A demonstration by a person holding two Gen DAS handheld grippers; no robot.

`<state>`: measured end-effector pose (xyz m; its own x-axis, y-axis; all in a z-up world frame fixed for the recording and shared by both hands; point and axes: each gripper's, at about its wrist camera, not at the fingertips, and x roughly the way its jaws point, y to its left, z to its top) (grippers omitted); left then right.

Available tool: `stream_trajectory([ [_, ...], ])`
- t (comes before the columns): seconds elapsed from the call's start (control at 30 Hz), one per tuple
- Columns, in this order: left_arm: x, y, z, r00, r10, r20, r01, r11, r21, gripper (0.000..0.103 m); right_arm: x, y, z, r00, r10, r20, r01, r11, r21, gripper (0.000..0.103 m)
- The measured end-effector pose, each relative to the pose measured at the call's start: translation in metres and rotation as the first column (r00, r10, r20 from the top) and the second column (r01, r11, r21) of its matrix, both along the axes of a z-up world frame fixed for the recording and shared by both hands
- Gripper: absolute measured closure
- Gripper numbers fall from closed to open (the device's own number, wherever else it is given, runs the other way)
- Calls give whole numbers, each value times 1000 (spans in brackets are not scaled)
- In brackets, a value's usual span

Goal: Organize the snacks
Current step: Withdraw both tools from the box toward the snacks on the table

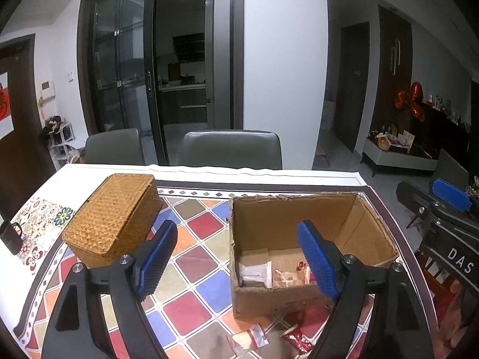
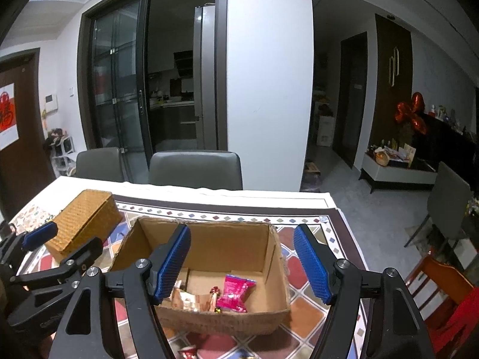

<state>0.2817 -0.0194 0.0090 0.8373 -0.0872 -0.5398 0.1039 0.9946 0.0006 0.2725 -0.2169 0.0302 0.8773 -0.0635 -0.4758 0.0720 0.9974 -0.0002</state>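
An open cardboard box stands on the patterned tablecloth. In the left wrist view it holds a white packet and a tan packet. The right wrist view shows a pink snack packet lying in the same box. My left gripper hangs open above the box's near left corner, nothing between its blue pads. My right gripper is open over the box, and it too holds nothing. On the cloth in front of the box lie a clear packet and a red packet.
A closed wicker box sits left of the cardboard box. A black mug stands at the table's left edge. Two grey chairs are pushed in at the far side. An orange wooden chair stands at the right.
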Motion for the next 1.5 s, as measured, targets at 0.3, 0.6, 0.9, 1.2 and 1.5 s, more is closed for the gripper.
stream_trajectory([
  [0.3, -25, 5, 8, 1000, 1, 9, -1, 1000, 7, 20, -25, 3, 10, 1000, -6, 16, 6, 1000, 3, 31],
  [0.6, -51, 11, 14, 1000, 2, 21, -2, 1000, 15, 20, -49, 12, 14, 1000, -1, 24, 1, 1000, 3, 31],
  [0.9, -75, 17, 17, 1000, -3, 31, 3, 1000, 15, 20, -72, 17, 16, 1000, -3, 31, 3, 1000, -2, 31],
  [1.2, -97, 22, 12, 1000, -14, 23, 13, 1000, 24, 20, -94, 23, 13, 1000, -3, 29, 3, 1000, -3, 31],
  [1.5, -117, 26, 4, 1000, -26, 13, 26, 999, 33, 20, -120, 29, 4, 1000, -8, 16, 8, 1000, -6, 31],
])
